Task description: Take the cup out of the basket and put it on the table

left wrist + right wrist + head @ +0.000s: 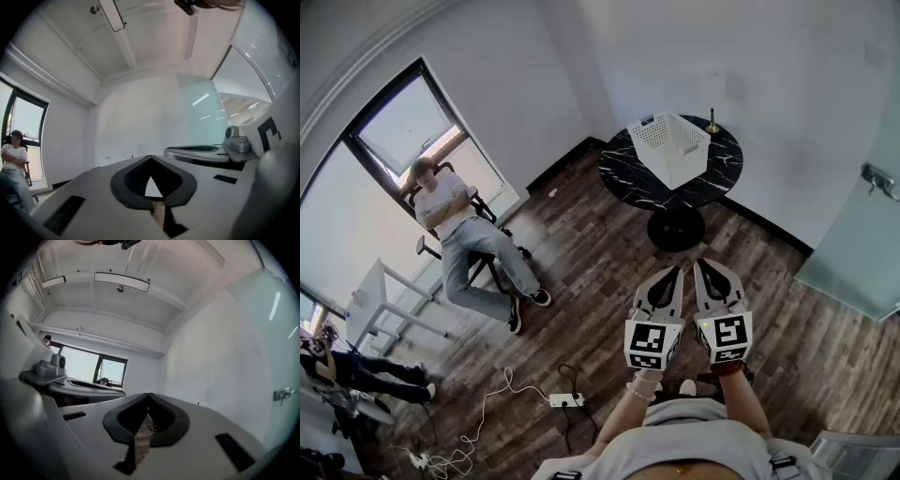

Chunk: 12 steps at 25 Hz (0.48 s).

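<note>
A white slatted basket (pixel 671 146) stands on a round black marble table (pixel 630 172) across the room. The cup does not show; the basket's inside is hidden from here. My left gripper (pixel 677 272) and right gripper (pixel 701 265) are held side by side close to my body, well short of the table. Both are shut with nothing between the jaws. In the left gripper view the left gripper (pixel 151 158) points up at a bare wall and ceiling. The right gripper (pixel 149 395) in its own view also aims at wall and ceiling.
A small brass stand (pixel 712 123) sits behind the basket. A person sits in a chair (pixel 461 234) by the window at left. A power strip (pixel 562 400) and white cable lie on the wood floor. A glass door (pixel 862 234) is at right.
</note>
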Each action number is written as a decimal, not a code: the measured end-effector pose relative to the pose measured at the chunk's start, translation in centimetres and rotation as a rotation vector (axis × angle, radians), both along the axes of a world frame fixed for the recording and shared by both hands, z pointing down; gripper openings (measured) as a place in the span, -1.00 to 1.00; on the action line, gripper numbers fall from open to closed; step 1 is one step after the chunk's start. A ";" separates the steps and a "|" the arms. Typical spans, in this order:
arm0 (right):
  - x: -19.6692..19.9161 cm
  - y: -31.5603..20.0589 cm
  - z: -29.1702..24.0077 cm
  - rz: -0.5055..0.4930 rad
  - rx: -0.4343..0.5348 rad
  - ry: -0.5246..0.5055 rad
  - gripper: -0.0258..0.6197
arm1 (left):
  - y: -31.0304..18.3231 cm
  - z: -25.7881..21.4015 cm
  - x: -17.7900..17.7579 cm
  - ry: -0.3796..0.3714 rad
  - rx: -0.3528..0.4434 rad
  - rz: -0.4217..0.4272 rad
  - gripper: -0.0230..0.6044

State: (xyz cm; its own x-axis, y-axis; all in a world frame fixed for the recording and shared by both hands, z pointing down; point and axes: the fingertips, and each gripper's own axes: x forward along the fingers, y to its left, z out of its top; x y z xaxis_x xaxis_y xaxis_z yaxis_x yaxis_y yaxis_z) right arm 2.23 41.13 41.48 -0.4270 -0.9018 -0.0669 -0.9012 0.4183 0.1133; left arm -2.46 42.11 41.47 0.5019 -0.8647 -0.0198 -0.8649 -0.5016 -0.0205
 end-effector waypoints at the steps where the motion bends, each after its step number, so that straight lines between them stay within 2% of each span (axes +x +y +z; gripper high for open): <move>1: 0.3 0.0 0.1 -0.002 0.000 -0.005 -0.89 | 0.0 0.2 0.2 -0.002 -0.007 -0.003 -0.91; 12: 2.4 0.4 1.0 -0.007 -0.028 -0.030 -0.89 | 0.1 1.2 2.1 -0.025 -0.053 -0.002 -0.91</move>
